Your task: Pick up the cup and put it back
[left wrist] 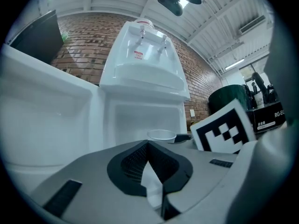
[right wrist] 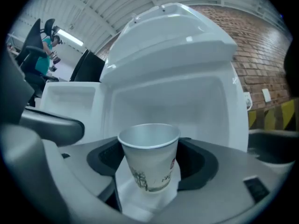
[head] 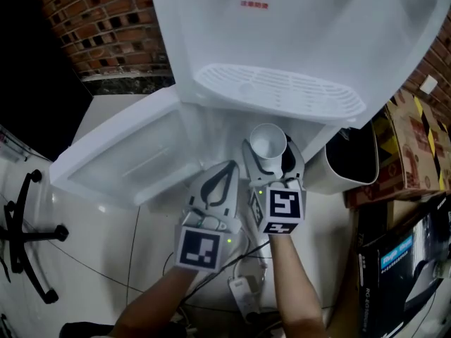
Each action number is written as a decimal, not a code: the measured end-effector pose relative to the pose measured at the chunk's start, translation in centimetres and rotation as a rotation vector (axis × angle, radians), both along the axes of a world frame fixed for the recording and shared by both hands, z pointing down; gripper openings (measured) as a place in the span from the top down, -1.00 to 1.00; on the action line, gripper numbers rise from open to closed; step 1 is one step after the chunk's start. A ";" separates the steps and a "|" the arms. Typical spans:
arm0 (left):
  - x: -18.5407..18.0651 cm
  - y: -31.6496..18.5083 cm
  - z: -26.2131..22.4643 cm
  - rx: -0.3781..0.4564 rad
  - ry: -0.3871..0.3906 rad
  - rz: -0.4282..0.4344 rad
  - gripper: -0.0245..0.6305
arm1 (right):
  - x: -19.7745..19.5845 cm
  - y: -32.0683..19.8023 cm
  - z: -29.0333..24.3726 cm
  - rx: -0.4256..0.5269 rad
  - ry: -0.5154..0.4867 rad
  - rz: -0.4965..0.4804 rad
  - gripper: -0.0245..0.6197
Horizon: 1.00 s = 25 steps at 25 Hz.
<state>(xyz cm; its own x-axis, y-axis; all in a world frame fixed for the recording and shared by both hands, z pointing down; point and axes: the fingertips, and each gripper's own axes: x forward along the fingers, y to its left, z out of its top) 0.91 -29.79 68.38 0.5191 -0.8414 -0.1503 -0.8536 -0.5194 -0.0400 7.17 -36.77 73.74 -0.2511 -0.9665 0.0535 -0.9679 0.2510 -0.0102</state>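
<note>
You have the cup upright, gripped in the right gripper in front of the dispenser's open cabinet, left gripper closed on nothing, so pickup looks done; setting down and releasing remain.
</note>
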 end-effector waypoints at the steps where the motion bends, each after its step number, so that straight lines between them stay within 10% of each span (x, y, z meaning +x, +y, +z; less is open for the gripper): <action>1: -0.1 0.0 0.2 -0.008 0.003 -0.003 0.92 | 0.1 -0.7 1.1 -0.011 -0.011 -0.002 -0.16; 25: -1.4 -0.3 4.2 -0.084 -0.040 -0.023 0.92 | 0.5 -7.4 11.7 -0.110 0.037 0.024 -0.18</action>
<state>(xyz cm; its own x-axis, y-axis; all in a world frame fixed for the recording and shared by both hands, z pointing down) -0.51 -30.13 72.59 0.5039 -0.8618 -0.0582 -0.8638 -0.5029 -0.0316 7.71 -44.21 85.41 -0.2244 -0.9599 0.1683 -0.9738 0.2275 -0.0005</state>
